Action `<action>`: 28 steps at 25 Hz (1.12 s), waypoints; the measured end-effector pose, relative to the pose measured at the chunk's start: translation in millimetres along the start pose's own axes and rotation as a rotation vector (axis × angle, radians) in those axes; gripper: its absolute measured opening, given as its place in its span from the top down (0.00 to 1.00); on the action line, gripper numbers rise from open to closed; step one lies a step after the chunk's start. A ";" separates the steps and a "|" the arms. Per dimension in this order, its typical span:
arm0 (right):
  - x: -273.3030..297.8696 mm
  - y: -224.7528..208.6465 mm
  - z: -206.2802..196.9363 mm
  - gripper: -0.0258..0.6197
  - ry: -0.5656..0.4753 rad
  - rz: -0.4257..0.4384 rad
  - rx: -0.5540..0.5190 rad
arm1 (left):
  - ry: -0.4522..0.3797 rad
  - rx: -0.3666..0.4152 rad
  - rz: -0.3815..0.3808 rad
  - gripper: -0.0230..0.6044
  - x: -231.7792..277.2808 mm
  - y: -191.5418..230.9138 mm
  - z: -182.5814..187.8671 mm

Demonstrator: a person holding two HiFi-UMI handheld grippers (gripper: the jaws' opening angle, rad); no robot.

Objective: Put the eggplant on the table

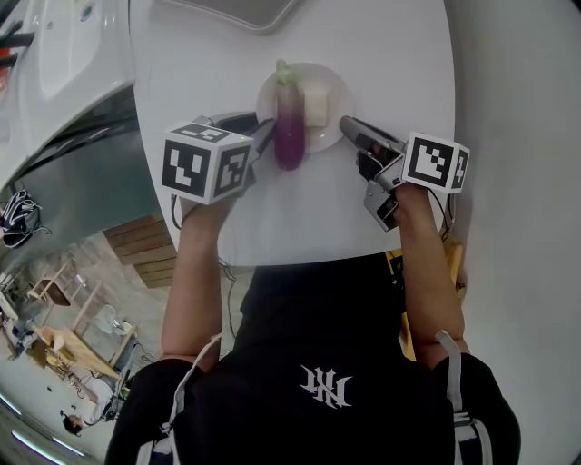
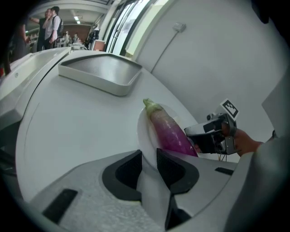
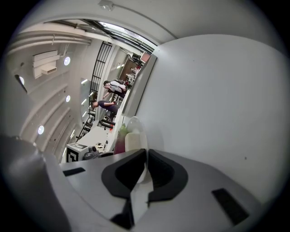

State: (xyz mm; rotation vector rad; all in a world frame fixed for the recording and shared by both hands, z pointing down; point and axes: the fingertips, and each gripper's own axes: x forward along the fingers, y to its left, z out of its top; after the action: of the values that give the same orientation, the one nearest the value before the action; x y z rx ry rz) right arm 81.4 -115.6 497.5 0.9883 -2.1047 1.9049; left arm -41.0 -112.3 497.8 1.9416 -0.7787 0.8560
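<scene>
The eggplant (image 1: pixel 290 127) (image 2: pixel 170 133) (image 3: pixel 120 140) is long and slim with a glossy skin. It is deep purple at the near end and pales to lilac toward its green cap, which points away from the person. It lies lengthwise on a white plate (image 1: pixel 331 91) (image 2: pixel 141 131) (image 3: pixel 136 124) on the table (image 1: pixel 381 54), just beyond the left gripper (image 1: pixel 265 136) (image 2: pixel 149 154). That gripper's fingers (image 2: pixel 129 165) pinch the plate's rim on the eggplant's side. A pale block (image 1: pixel 314 104) (image 3: pixel 132 141) sits on the plate between the eggplant and the right gripper (image 1: pixel 345 123) (image 3: pixel 147 154). The right gripper's fingers (image 3: pixel 124 170) are closed thinly on the opposite rim. Well past both sets of fingers, a grey tray (image 1: pixel 245 9) (image 2: pixel 99 72) rests at the table's far edge.
</scene>
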 end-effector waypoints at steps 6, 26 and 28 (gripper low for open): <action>0.9 -2.3 1.6 0.94 0.000 -0.018 -0.023 | 0.025 0.057 0.047 0.81 2.8 1.6 0.6; 10.5 -1.3 4.6 0.90 0.045 -0.163 -0.310 | 0.050 0.047 0.048 0.81 3.4 10.5 -0.6; 10.8 -2.0 4.4 0.89 0.050 -0.174 -0.322 | 0.052 0.047 0.048 0.80 3.1 10.3 -0.6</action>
State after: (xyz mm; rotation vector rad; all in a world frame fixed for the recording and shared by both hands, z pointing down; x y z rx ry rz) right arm 75.6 -123.7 503.8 1.0001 -2.1287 1.4375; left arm -47.4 -116.9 505.1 1.9402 -0.7839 0.9580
